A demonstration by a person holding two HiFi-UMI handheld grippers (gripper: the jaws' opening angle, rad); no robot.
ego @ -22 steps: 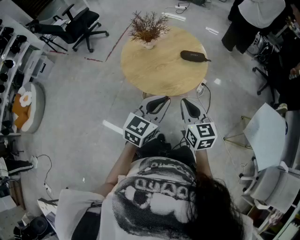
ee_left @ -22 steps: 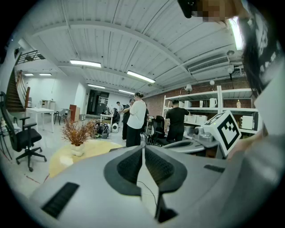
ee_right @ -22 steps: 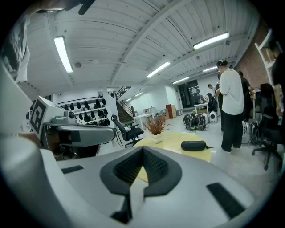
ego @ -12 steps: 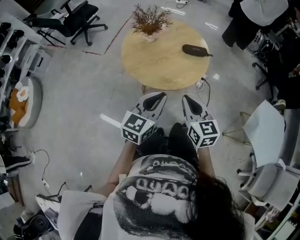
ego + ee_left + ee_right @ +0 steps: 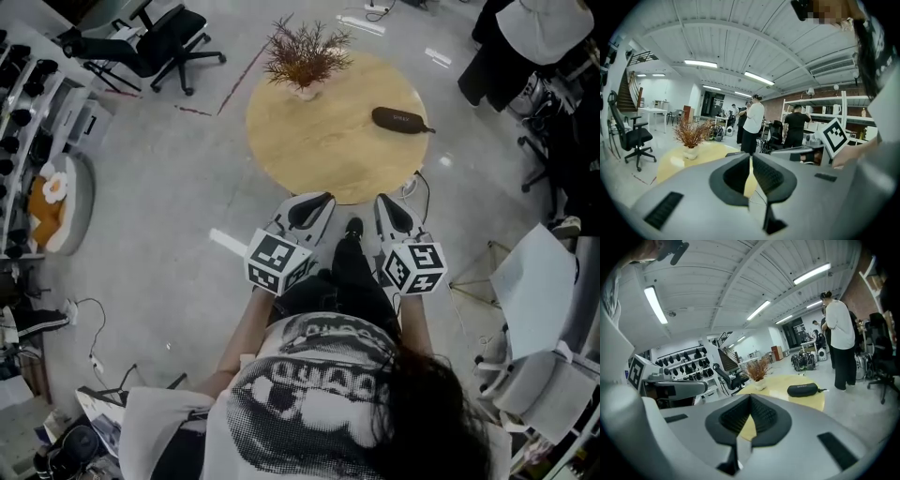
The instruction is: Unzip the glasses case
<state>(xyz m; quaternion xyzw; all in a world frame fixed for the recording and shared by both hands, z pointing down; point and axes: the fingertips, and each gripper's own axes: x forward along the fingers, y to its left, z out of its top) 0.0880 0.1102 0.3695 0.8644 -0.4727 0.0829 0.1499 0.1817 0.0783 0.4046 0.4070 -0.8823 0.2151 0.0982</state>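
Starting at the claws: the left gripper (image 5: 751,158) has its jaws pinched together with nothing in them. The right gripper (image 5: 750,398) is the same, pads meeting, empty. Both sit side by side in front of the person's chest, tipped a bit downward toward the round wooden table (image 5: 309,155). Neither one is over the tabletop yet.

The glasses case (image 5: 401,119) is a long dark pouch lying flat on the far right part of the table, well apart from both grippers. It looks zipped shut as far as I can tell. A little tab (image 5: 429,128) pokes out of its right end. My guess is that's the zipper pull, but it's too small to be sure. The dried plant (image 5: 302,58) stands at the far rim on the left, well clear of the case, so it shouldn't get in the way.

So this is the approach step, nothing touched yet. How I'd do it:
- Open both claws before getting close, not at the last second.
- Use the left one to pin the body of the case near its left end so it can't slide.
- Bring the right one in low and take only the pull tab, not the fabric around it.
- Pull along the zipper line, not upward, or the whole case probably just lifts off the table.
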